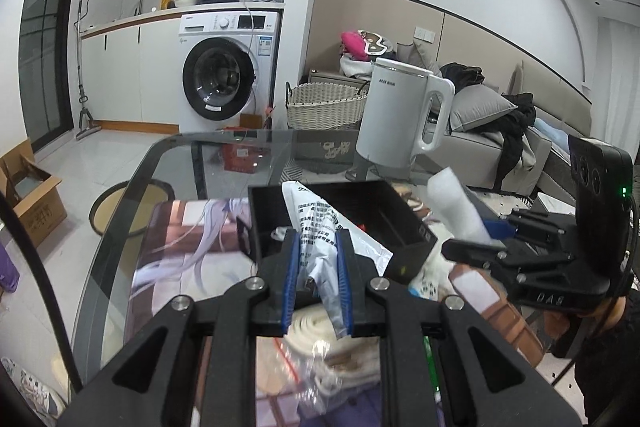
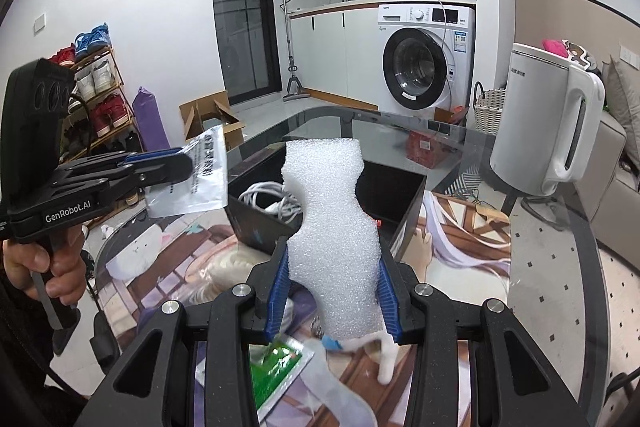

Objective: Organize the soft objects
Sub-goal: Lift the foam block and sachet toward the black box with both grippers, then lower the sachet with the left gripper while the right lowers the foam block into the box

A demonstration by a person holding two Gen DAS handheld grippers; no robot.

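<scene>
White foam piece (image 2: 334, 227) sits clamped in my right tongs (image 2: 334, 291), tilted down over the black open box (image 2: 404, 187); my left tongs (image 1: 318, 279) pinch a printed plastic bag (image 1: 316, 227) beside that box.

The left gripper (image 1: 318, 241) is pointing forward and somewhat downward, its blue-padded jaws pinching shut on a thin plastic bag (image 1: 320, 227), and in the right wrist view a bare hand (image 2: 40, 263) is wrapping around its black handle with a dark sleeve (image 2: 20, 347) trailing behind it. The right gripper (image 2: 334, 259) is tilting downward at a similar angle, its jaws pressing in on both sides of a white foam piece (image 2: 332, 227) that is standing up between them. The two grippers are sitting side by side, both raised above the tabletop and facing the same general way.
</scene>
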